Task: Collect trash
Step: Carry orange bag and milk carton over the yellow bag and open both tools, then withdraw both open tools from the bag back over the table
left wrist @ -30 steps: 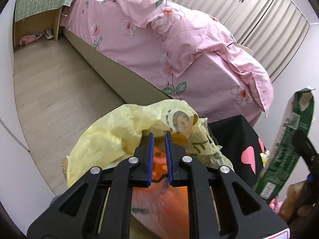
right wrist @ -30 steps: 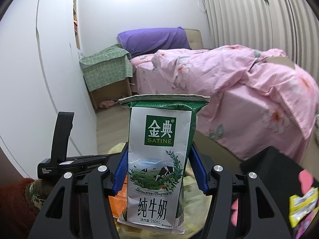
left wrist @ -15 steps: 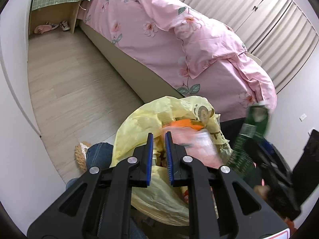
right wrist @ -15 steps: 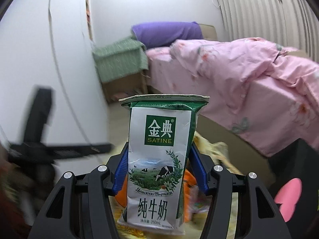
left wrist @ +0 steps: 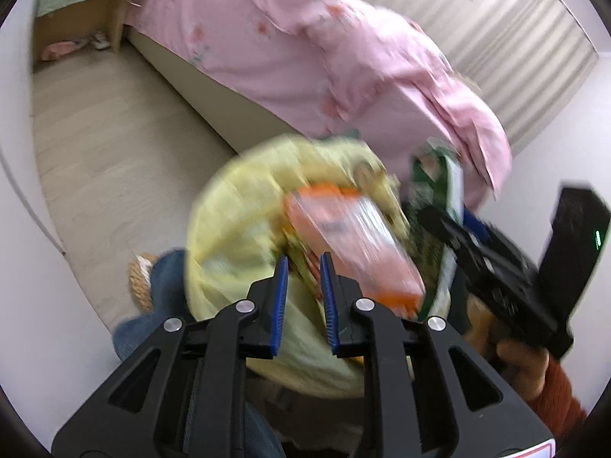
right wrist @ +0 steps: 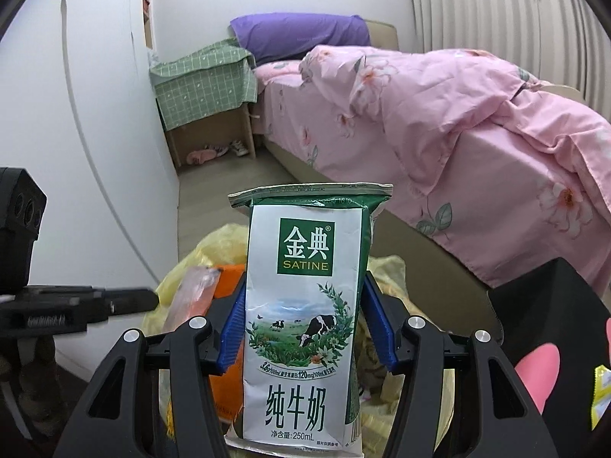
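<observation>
- Because the left wrist view is motion-blurred, print on the yellow trash bag (left wrist: 244, 229) and on the orange wrapper (left wrist: 351, 240) lying in its mouth cannot be read.
- Left gripper (left wrist: 303, 286): jaws have just been opening and stand narrowly apart; the bag's near rim appears to run between the blue pads, but blur and the fingers hide whether they press it. Cannot tell.
- Right gripper (right wrist: 305, 324): pads pressed on both sides of the milk carton (right wrist: 305, 324), held upright, label toward the camera. Carton's base is cut off by the lower frame edge.
- Carton blocks most of the bag opening in the right wrist view; only yellow film and orange wrapper show beside it.
- Left wrist view puts the carton at the bag's far right rim, next to the wrapper; contact not resolvable.
- Black box (right wrist: 553, 305) with a pink heart sits at right, partly cropped.
- Open floor (left wrist: 114, 145) lies between white wall and bed (right wrist: 458, 122); the bag hangs near the bed base.
</observation>
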Available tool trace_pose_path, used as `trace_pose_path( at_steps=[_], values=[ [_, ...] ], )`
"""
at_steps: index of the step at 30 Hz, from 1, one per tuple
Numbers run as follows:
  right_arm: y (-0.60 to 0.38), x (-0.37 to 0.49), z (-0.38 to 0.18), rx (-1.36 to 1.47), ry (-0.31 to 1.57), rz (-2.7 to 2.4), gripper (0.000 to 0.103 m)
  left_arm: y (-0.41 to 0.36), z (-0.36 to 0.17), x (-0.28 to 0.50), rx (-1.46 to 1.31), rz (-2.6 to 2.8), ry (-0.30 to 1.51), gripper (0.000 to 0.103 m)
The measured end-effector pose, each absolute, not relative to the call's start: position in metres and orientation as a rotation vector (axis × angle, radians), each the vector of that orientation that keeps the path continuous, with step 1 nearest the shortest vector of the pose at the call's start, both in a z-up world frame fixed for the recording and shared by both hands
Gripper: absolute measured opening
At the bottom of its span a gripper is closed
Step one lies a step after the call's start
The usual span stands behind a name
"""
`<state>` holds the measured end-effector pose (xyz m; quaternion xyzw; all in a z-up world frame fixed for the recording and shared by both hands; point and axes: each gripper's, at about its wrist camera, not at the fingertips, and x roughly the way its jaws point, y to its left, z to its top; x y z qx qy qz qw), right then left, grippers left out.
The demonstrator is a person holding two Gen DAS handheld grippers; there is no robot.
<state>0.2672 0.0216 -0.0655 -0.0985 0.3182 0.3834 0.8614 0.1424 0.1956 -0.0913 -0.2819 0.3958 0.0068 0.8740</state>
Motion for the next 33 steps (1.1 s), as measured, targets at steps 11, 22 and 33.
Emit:
trace_pose_path(
  at_steps=[11, 22, 33],
  values=[
    [-0.002, 0.288, -0.062, -0.035, 0.731, 0.826, 0.053, 0.15, -0.12, 0.164, -0.512, -0.135, 0.947, 0.016],
    [0.006, 0.29, -0.063, -0.03, 0.78, 0.878, 0.055, 0.189, -0.096, 0.158, -0.542, -0.022, 0.861, 0.016],
    [-0.035, 0.272, -0.048, 0.011, 0.768, 0.816, 0.061, 0.207, -0.047, 0.13, -0.522, 0.101, 0.709, 0.03]
  ],
)
